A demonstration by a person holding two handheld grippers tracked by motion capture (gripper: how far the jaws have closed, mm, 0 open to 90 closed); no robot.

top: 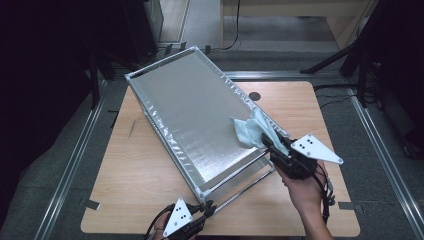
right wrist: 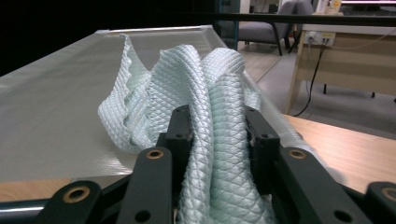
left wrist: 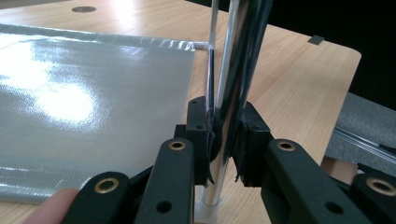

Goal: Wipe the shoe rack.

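The rack [top: 192,117], with its silver sheet stretched over a metal frame, sits slantwise across the wooden table [top: 127,190], and it is what could go wrong first. I judge that if I press too hard with the cloth, the whole frame could skid or tip, since my other hand steadies it at one near corner alone.

My left gripper [top: 207,210] is clamped tight on the shiny upright pole [left wrist: 231,102] at that near corner. The pole is smooth, so the pads could slide along it under a sideways shove.

My right gripper [top: 274,149] is closed on a bunched pale blue cloth [right wrist: 205,116], which rests on the right part of the sheet by its right edge. The bundle is thick and loosely folded, so I think a fold could work free, or the cloth could snag on the frame's rim.

I cannot tell what lies under the sheet. The surroundings on the left are too dark to make out. My left hand is cut off at the near edge, and the cloth hides my right fingertips.
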